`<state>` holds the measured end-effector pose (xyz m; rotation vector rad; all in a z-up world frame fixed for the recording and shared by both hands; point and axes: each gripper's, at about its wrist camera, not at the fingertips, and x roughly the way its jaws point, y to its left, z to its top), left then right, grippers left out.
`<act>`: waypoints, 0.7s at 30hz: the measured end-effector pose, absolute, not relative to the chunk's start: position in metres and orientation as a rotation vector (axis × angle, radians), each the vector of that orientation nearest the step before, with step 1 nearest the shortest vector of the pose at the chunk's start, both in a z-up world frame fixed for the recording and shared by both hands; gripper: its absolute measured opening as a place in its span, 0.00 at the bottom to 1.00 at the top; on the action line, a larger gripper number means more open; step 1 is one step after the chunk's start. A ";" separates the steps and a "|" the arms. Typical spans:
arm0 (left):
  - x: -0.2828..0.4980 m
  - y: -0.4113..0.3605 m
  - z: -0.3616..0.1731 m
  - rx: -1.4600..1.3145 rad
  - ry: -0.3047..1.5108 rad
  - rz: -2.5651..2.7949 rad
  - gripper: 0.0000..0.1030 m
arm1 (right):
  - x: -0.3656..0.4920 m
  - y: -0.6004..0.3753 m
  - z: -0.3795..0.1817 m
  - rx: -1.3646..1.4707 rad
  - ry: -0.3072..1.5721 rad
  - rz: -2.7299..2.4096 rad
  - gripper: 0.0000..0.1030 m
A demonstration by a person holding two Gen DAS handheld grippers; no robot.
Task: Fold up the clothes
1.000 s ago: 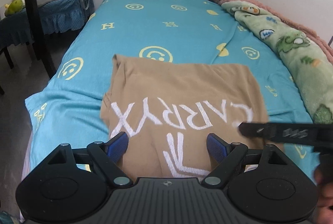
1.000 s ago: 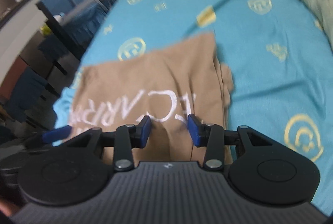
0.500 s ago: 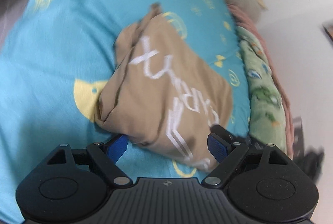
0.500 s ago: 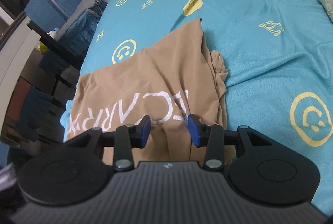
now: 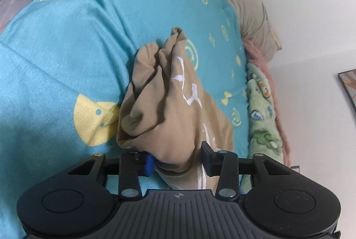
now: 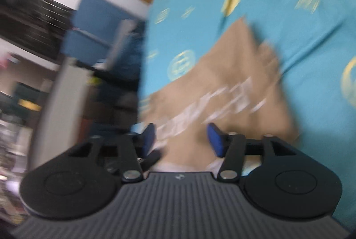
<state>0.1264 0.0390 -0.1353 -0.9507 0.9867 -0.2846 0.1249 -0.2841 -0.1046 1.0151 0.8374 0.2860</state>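
A folded tan garment [image 5: 169, 105] with white lettering lies on the turquoise bedspread [image 5: 55, 61]. My left gripper [image 5: 176, 160] is closed on its near left edge, and a thick bunch of cloth fills the gap between the blue pads. In the right wrist view, which is motion-blurred, the garment [image 6: 233, 83] stretches away from my right gripper [image 6: 181, 139]. The right jaws stand around a fold of its near edge with a visible gap between the pads.
A green cartoon blanket [image 5: 262, 110] and a pink one run along the wall side of the bed. A grey pillow [image 5: 253, 16] lies at the head. Blue chairs [image 6: 102, 25] and a dark desk stand beside the bed on the left.
My left gripper swung round to the garment's left edge and closed on it, bunching the cloth. My right gripper's jaws have widened and it is moving fast, blurring its view.
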 end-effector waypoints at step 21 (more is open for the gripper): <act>0.147 0.043 -0.156 -1.128 0.967 -0.270 0.28 | 0.119 -0.278 -0.194 1.518 0.891 0.096 0.86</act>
